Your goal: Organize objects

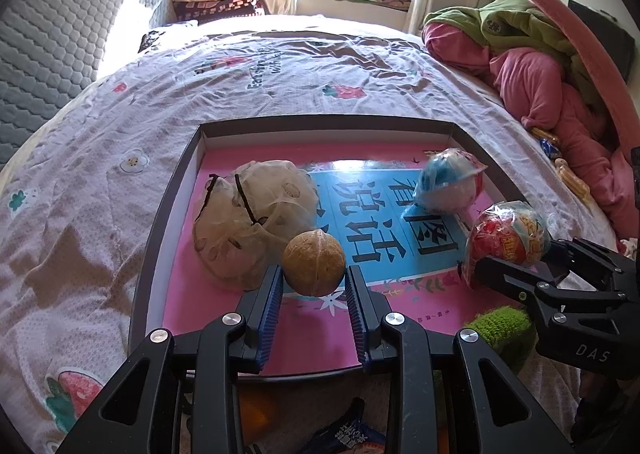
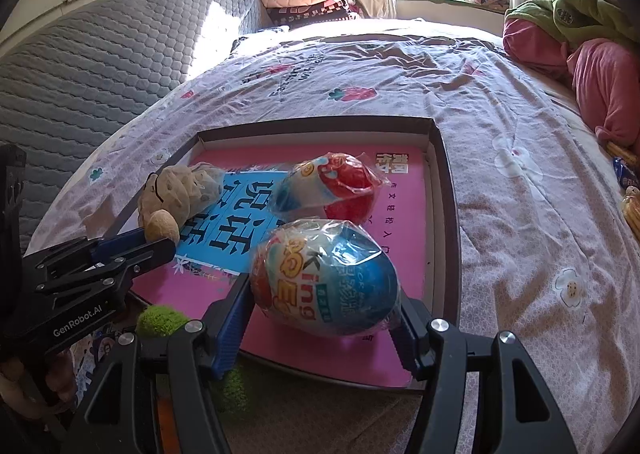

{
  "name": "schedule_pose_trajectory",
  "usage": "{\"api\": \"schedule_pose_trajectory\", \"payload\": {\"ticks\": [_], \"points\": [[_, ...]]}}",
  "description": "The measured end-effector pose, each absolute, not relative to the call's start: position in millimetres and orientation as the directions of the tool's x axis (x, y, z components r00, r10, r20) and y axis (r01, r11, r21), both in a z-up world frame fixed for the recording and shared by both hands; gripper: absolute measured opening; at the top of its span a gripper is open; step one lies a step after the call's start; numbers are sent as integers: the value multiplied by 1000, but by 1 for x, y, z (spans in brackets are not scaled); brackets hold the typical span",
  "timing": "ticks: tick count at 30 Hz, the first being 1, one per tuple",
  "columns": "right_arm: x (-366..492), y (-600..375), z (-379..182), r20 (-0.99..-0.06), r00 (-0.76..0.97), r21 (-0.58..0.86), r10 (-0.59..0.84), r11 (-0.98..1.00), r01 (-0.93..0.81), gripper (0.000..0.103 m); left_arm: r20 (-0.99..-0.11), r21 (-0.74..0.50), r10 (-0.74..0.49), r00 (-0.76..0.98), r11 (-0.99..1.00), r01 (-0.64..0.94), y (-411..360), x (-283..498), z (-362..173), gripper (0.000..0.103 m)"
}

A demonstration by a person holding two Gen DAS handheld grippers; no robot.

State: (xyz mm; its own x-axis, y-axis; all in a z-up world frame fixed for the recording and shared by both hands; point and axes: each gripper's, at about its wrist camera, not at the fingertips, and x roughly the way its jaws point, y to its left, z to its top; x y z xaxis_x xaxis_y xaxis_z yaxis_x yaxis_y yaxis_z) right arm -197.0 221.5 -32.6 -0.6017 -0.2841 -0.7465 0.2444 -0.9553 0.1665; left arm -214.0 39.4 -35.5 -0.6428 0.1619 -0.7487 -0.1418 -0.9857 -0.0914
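The right gripper point(image 2: 324, 310) pinches a plastic-wrapped toy egg point(image 2: 326, 280), its blue pads pressed against both sides; the wrapper shows the letters "King", while the smaller print is too blurred to read. From the left wrist view the same egg point(image 1: 508, 238) sits at about three o'clock, its red half facing the camera. The left gripper point(image 1: 314, 282) pinches a walnut point(image 1: 314, 262) between its ridged blue pads, above the near part of a shallow box point(image 1: 320, 125). Its body reads "GenRobot.AI" in the right wrist view; the right one shows "DAS", the rest cut off by the frame edge.

Inside the box lies a pink book point(image 1: 224, 294) with a blue panel of large Chinese characters, partly covered. On it rest a second wrapped egg point(image 1: 444, 183) at one o'clock and a mesh bag point(image 1: 248, 221) at ten o'clock, its contents hard to make out. The box sits on a flowered bedsheet point(image 1: 120, 133). A green fuzzy thing point(image 2: 160, 320) near the box's front edge is mostly hidden behind the grippers.
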Motion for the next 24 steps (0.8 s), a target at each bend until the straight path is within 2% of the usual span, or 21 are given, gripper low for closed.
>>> {"api": "schedule_pose_trajectory", "payload": {"ticks": [24], "points": [[-203, 218, -34, -747, -606, 158, -273, -958, 237, 64, -778, -63, 122, -616, -991, -118, 41, -225, -45, 33]]}}
